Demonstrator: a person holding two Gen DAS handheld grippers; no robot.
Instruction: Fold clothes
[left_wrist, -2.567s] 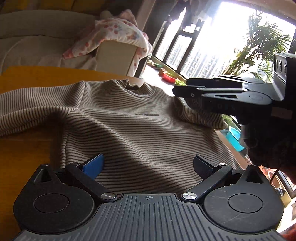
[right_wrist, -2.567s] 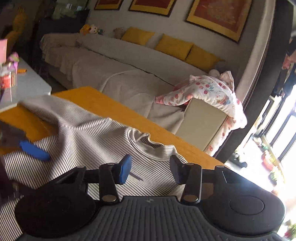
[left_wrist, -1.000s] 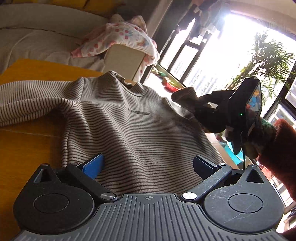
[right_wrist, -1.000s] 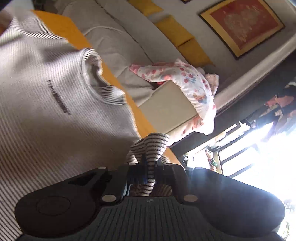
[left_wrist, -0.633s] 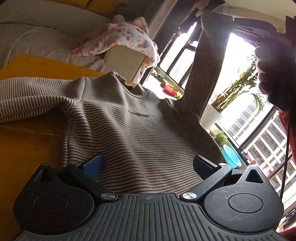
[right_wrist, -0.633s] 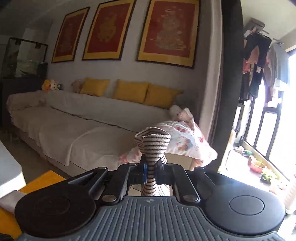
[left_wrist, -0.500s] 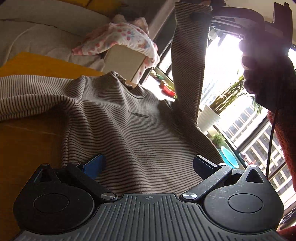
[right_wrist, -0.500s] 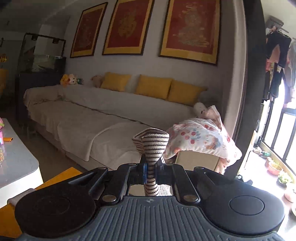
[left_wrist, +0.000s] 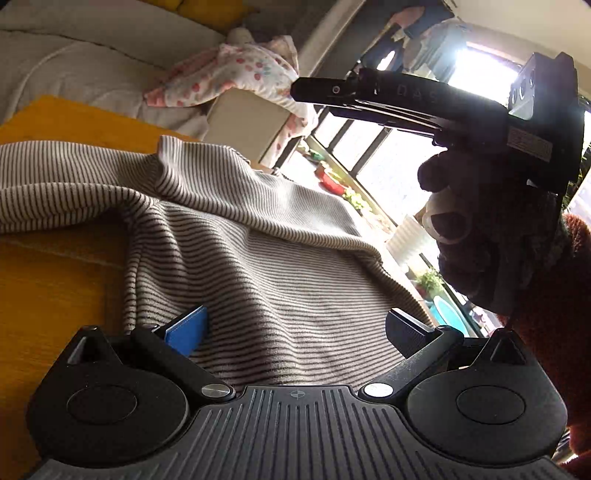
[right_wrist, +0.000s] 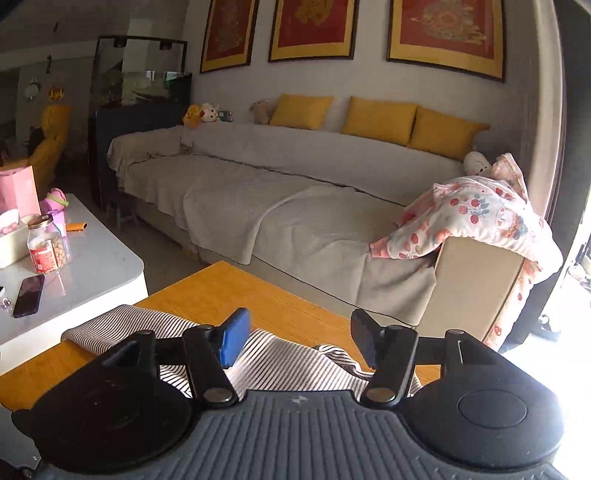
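A beige and brown striped sweater (left_wrist: 258, 266) lies flat on the orange table (left_wrist: 55, 280). Its right sleeve (left_wrist: 266, 199) is folded across the chest toward the left. The left sleeve (left_wrist: 55, 184) stretches out to the left. My left gripper (left_wrist: 295, 328) is open and empty over the sweater's hem. My right gripper (right_wrist: 295, 336) is open and empty above the sweater (right_wrist: 280, 365); in the left wrist view it (left_wrist: 306, 88) hovers above the sweater's right side.
A covered sofa (right_wrist: 295, 192) with yellow cushions stands beyond the table, a floral blanket (right_wrist: 476, 218) on its arm. A white coffee table (right_wrist: 85, 269) with a jar and a phone is at the left. Windows and plants are on the right.
The right gripper carried the right sleeve up and over the chest, let it go, and now stands open. The sleeve lies folded across the sweater. The left gripper stayed put.
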